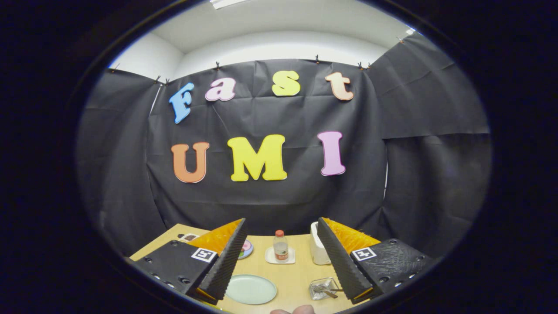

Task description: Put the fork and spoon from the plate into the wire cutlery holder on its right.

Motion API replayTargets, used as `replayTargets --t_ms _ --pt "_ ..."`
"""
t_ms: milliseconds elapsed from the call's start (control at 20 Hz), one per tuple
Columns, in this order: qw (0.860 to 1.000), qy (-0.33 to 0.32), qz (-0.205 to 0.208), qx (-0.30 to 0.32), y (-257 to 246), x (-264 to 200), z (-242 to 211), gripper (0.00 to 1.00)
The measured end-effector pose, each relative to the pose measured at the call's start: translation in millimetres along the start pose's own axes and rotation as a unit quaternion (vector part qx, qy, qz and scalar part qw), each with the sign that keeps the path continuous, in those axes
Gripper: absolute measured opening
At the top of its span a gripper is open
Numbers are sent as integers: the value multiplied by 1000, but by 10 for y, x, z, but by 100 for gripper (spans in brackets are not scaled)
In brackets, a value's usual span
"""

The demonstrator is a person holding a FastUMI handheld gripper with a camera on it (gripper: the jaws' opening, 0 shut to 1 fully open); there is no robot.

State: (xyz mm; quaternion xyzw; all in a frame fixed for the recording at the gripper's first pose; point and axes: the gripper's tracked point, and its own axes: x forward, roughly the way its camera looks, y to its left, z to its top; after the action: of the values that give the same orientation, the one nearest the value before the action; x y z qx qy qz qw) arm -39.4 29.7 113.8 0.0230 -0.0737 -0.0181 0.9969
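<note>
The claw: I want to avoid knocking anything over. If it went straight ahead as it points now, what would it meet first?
The claw is open, holding nothing. Straight ahead between its fingers stands a small bottle on a white coaster, probably the first thing hit, though depth is unclear. The plate lies nearer but lower.

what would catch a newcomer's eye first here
The open claw, its two fingers spread wide above the wooden table. Between them lie a pale plate and, to its right, the wire cutlery holder with cutlery in it. Beyond stands a small bottle on a white coaster.
</note>
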Motion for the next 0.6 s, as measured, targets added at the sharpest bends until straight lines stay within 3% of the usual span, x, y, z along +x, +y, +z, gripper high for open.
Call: replayTargets --t_ms 600 --pt "1000 -10 5 -13 41 -38 45 96"
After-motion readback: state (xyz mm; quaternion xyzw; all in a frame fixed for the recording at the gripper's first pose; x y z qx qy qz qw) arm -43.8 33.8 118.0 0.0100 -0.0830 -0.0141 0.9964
